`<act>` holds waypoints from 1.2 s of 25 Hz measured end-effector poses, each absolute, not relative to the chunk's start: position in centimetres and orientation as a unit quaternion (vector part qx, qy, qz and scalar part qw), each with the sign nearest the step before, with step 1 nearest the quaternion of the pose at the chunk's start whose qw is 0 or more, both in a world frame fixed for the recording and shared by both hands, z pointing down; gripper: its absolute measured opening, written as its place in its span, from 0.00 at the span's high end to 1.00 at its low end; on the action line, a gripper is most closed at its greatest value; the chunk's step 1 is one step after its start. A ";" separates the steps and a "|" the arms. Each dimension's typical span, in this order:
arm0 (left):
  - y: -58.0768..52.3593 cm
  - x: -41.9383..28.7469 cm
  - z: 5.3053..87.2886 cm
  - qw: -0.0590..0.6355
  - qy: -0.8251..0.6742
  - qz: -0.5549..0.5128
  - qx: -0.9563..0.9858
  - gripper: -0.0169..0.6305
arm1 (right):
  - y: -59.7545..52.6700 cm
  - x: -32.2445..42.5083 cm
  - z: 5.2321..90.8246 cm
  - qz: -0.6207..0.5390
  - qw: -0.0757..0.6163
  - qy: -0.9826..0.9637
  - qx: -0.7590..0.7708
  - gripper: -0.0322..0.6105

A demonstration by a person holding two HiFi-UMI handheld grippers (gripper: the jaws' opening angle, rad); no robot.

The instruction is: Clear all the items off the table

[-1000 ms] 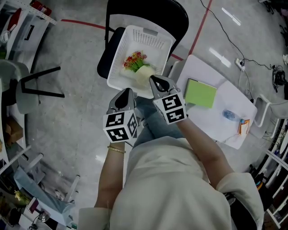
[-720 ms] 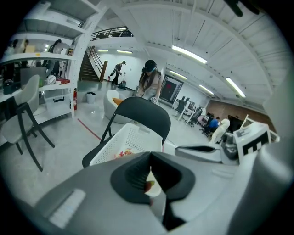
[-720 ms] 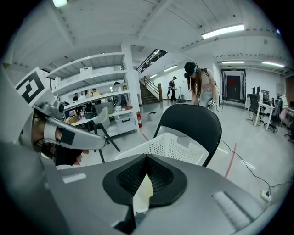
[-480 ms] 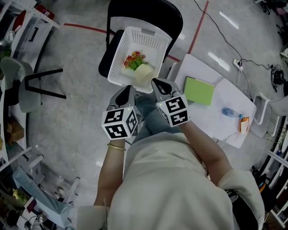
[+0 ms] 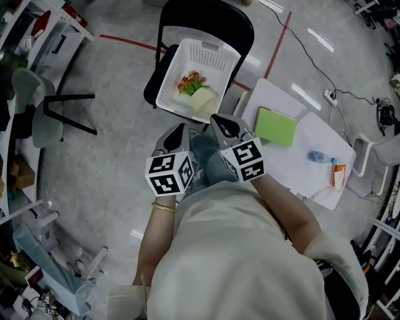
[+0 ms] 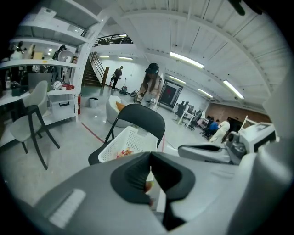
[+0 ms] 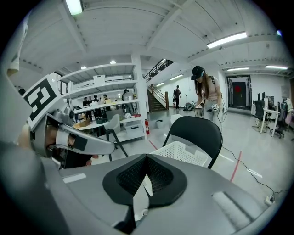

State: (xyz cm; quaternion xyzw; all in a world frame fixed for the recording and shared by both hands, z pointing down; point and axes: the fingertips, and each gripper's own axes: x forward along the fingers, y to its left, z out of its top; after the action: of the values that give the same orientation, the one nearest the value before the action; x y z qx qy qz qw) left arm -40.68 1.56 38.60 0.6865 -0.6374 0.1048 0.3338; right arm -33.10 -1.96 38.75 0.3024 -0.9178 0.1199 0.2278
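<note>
Head view, counts.

Grippers: 2. The left gripper (image 5: 177, 131) and right gripper (image 5: 220, 122) sit side by side at picture centre, both pointing to 12 o'clock. In its own view each gripper has its jaws pressed together with nothing between them.

Chairs: 2. A grey chair (image 5: 34, 115) is at 9 o'clock of the grippers and a black folding chair (image 5: 206, 19) at 12 o'clock.

Basket: 1. The white perforated basket (image 5: 215, 53) rests on the folding chair's seat, just beyond the gripper tips. It holds 2 things: a bunch of red and yellow flowers (image 5: 189, 82), and a pale yellow-green block (image 5: 204, 100) touching the bunch at its 5 o'clock.

Counter: 1. The white counter (image 5: 294, 172) is at 3 o'clock of the right gripper. 3 things lie on it: a green pad (image 5: 277, 127) at the end nearest the grippers, a clear bottle (image 5: 316, 156) well apart from the pad, and a small orange packet (image 5: 337, 175) near the bottle by the far edge.

View differences.
- Only the head view shows the three counter items and the block.
- The left gripper view shows the basket with a patch of the flowers, the right gripper at 3 o'clock, and a person (image 6: 152, 87) standing behind the folding chair.
- The right gripper view shows only the basket's rim and wall. It adds the left gripper's marker cube (image 7: 40, 100) at 9 o'clock and white shelving (image 7: 105, 92).
</note>
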 end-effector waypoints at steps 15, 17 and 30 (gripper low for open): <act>7.9 -39.1 37.0 0.324 -0.634 0.100 0.695 0.96 | 4.1 -32.1 36.0 0.130 0.217 -0.918 0.306 0.95; 8.4 -38.5 36.9 0.323 -0.630 0.102 0.698 0.96 | 4.8 -31.5 35.7 0.130 0.216 -0.918 0.306 0.95; 6.6 -33.9 37.0 0.324 -0.589 0.113 0.731 0.96 | 4.5 -25.4 35.6 0.158 0.205 -0.900 0.352 0.95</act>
State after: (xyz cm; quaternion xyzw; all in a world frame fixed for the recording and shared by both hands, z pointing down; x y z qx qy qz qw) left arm -33.90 6.60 37.01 0.7312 -0.5895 0.1134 0.3241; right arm -25.39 4.47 35.56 0.3520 -0.8995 0.1581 0.2048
